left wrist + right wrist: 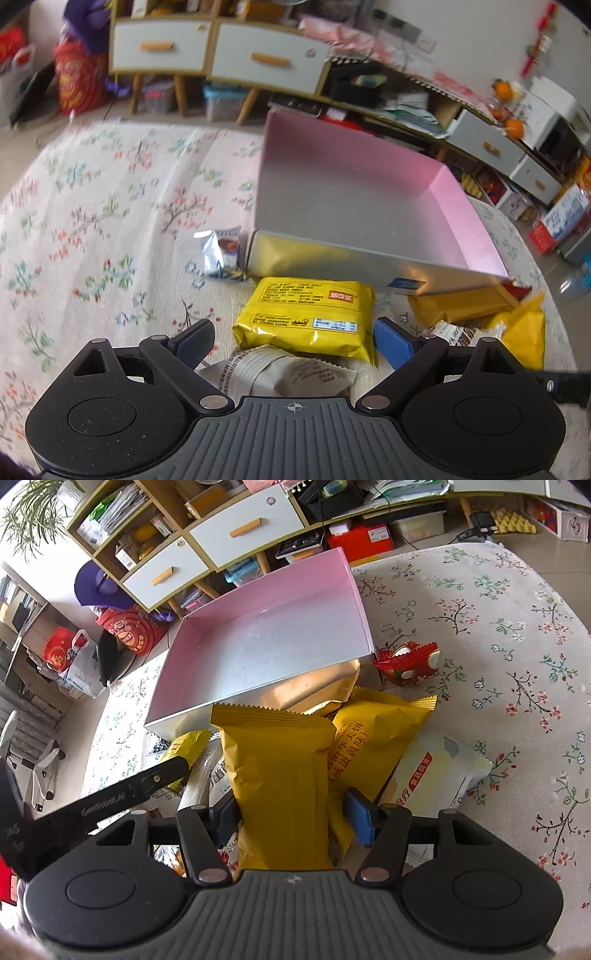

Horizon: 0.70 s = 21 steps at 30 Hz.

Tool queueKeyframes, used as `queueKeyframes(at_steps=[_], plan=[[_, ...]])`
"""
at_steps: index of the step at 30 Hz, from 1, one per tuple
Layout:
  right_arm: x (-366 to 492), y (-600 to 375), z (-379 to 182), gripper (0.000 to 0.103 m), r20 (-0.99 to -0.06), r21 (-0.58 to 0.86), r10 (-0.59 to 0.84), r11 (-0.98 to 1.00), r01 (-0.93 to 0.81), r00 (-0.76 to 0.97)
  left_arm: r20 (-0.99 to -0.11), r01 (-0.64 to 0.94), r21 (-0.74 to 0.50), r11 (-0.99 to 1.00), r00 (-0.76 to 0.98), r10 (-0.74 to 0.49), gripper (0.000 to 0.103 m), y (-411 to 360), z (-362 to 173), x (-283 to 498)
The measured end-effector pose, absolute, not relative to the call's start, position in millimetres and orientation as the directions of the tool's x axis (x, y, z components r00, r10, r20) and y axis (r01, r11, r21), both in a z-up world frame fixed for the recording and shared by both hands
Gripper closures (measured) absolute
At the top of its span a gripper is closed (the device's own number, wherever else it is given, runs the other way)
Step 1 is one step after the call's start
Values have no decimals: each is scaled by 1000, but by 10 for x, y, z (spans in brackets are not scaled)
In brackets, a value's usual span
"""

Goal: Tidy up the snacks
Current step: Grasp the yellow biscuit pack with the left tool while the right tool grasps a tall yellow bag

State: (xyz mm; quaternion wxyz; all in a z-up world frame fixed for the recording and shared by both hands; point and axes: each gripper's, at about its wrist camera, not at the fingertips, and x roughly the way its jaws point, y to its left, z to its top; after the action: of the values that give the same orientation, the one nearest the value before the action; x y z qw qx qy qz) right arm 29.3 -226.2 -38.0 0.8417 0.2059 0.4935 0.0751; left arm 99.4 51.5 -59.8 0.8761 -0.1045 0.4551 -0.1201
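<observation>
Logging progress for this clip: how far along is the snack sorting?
Done: nothing, the pink box holds no snacks. In hand: the right hand-held gripper straddles a mustard-yellow packet; the left hand-held gripper, open, hovers over the yellow packet. Left: every packet.

A lived-in home room, white wooden sideboard with orange drawer handles (268,60) at 12 o'clock, floral cross-stitch tablecloth (92,206) at 9 o'clock, red festive gift bags on the floor (127,631) at 10 o'clock, oranges on a shelf (511,107) at 2 o'clock.
</observation>
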Motion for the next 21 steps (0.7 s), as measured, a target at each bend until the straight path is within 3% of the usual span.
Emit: queueKeyframes(at_steps=[5,9,13,21], plan=[[289,-2252,-391,47,-799,422,334,904,71,500,-778,71,-322,944,548,-307,22,516,-616,1018],[278,-2250,-380,55,-797,425,337,903,69,501,-776,60,-306,950,562,-286,30,482,-569,1007],[265,-2259,-337,66,-790,434,342,898,70,509,-775,54,-304,951,567,-279,31,478,-522,1000],[236,-2290,-247,70,-783,435,338,898,70,522,-763,93,-299,950,574,-296,32,503,-374,918]])
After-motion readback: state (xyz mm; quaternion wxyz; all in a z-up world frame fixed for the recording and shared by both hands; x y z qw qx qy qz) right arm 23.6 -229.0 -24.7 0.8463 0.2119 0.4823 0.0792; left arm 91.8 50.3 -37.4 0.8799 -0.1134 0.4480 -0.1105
